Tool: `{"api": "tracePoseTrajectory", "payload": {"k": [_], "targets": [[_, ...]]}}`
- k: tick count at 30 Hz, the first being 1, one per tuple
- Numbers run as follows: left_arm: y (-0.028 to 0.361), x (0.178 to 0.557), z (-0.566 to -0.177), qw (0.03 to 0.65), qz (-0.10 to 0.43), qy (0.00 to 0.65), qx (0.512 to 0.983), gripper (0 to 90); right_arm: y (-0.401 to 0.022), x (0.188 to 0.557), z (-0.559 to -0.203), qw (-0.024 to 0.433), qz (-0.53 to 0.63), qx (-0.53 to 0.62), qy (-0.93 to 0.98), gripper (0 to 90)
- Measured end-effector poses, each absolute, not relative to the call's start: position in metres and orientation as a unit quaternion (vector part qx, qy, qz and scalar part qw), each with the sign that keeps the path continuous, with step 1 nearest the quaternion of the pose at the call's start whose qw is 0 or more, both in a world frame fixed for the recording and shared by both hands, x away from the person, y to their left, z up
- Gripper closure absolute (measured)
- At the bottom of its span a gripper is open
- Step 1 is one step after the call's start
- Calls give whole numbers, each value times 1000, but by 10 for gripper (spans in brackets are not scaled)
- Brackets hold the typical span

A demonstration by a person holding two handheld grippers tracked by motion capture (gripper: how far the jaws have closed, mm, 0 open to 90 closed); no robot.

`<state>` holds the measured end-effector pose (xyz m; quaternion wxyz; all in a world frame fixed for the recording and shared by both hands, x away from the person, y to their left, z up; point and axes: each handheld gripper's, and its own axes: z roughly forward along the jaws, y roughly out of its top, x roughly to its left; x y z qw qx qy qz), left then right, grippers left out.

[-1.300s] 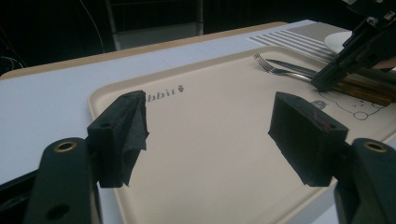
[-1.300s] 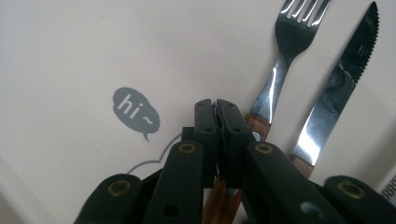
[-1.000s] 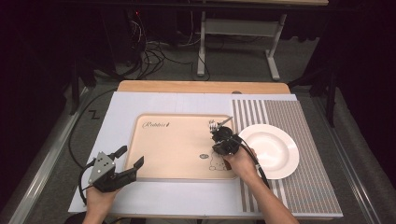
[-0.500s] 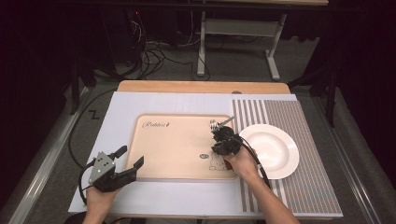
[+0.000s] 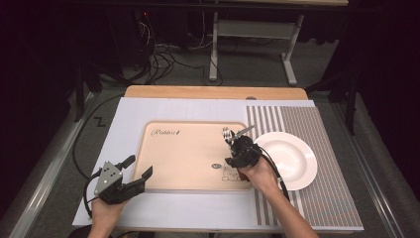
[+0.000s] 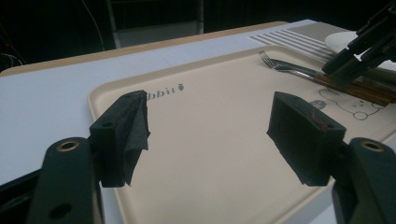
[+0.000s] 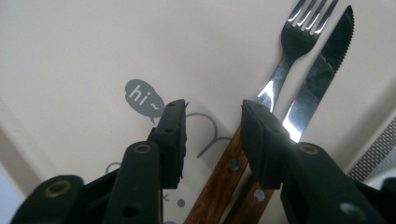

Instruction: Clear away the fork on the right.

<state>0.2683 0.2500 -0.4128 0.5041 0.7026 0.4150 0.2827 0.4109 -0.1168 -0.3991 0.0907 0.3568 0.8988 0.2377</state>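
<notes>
- Fork point(image 7: 285, 70) and knife point(image 7: 317, 81) lie side by side at the tray's point(image 5: 188, 163) right edge.
- Right gripper point(image 7: 212, 140) above their handles, jaws just opening, gripping nothing.
- Left gripper point(image 6: 208, 135) at the tray's near-left corner, jaws spread, empty.

R gripper point(image 7: 212, 140) jaws just opening, nothing between; fork point(image 7: 285, 65) + knife point(image 7: 322, 70) lie side by side on tray point(image 7: 93, 42), wood handles under R jaw

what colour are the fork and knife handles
Reddish-brown wood with metal rivets, on both the fork and knife; clearest in the right gripper view.
</notes>
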Motion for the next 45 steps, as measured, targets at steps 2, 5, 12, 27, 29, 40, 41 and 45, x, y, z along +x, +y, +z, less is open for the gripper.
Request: {"api": "tracePoseTrajectory", "payload": {"k": [2,5,12,27,29,40,41,45], "targets": [[250,268,-413,504,283,415,702,293,-120,410,-398,88,239,356,899,584],[250,268,-413,504,284,415,702,292,-123,406,-397,92,242,357,898,548],[250,268,-413,503,284,415,703,292,-133,399,-394,99,260,354,893,543],[251,269,-412,499,274,431,700,288,-162,382,-390,119,288,356,881,494],[251,268,-412,501,282,426,698,288,-166,380,-389,124,292,354,880,489],[248,268,-411,490,285,426,705,306,-181,372,-385,136,317,360,867,449],[248,268,-411,490,286,427,704,308,-182,370,-385,138,319,359,866,448],[248,268,-411,489,287,427,705,309,-188,365,-383,160,331,360,857,440]]}}
